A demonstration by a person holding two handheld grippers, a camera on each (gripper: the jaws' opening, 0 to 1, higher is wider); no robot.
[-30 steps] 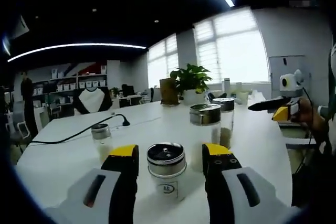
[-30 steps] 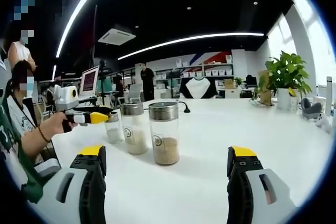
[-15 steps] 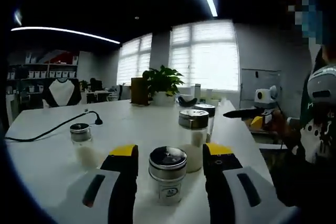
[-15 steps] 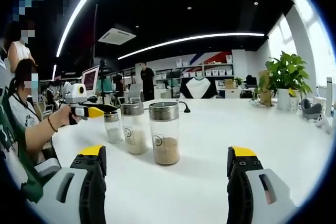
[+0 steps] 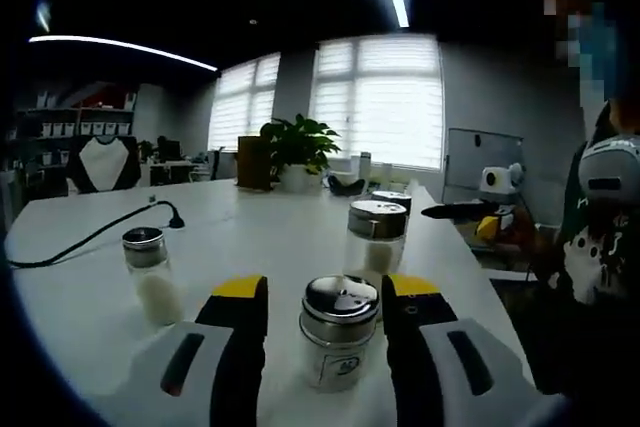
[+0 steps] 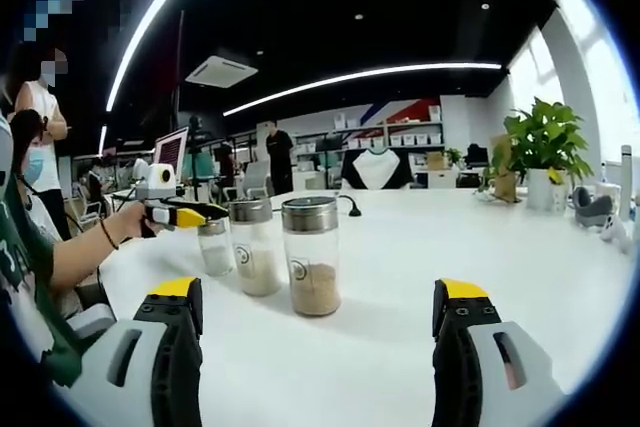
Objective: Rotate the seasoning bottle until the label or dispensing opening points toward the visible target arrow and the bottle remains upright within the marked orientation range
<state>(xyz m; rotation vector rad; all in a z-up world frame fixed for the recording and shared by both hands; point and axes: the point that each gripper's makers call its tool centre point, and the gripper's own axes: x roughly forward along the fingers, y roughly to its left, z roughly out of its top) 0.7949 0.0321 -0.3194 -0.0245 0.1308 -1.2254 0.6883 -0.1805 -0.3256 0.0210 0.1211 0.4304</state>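
Observation:
A seasoning bottle (image 5: 338,347) with a steel lid and a small round label stands on the white table (image 5: 250,237) between the jaws of my left gripper (image 5: 325,292). The jaws are apart and the bottle sits nearer the right one. In the right gripper view, my left gripper (image 6: 190,215) comes in from the left in a person's hand (image 6: 125,222). Its yellow tip is at the lid of the leftmost bottle (image 6: 213,245). My right gripper (image 6: 318,292) is wide open above bare table, and its dark tip (image 5: 445,211) also points in from the right.
Two taller steel-lidded bottles (image 5: 375,242) (image 5: 392,202) stand beyond the left jaws and a small one (image 5: 147,272) to their left. Bottles with brown (image 6: 312,257) and pale (image 6: 253,245) contents stand ahead of the right jaws. A black cable (image 5: 100,232) and a potted plant (image 5: 298,152) lie further back.
The left gripper view has swung and closed in, so the bottle now sits nearer the right jaw. In the right gripper view the left gripper has moved right, toward the leftmost bottle.

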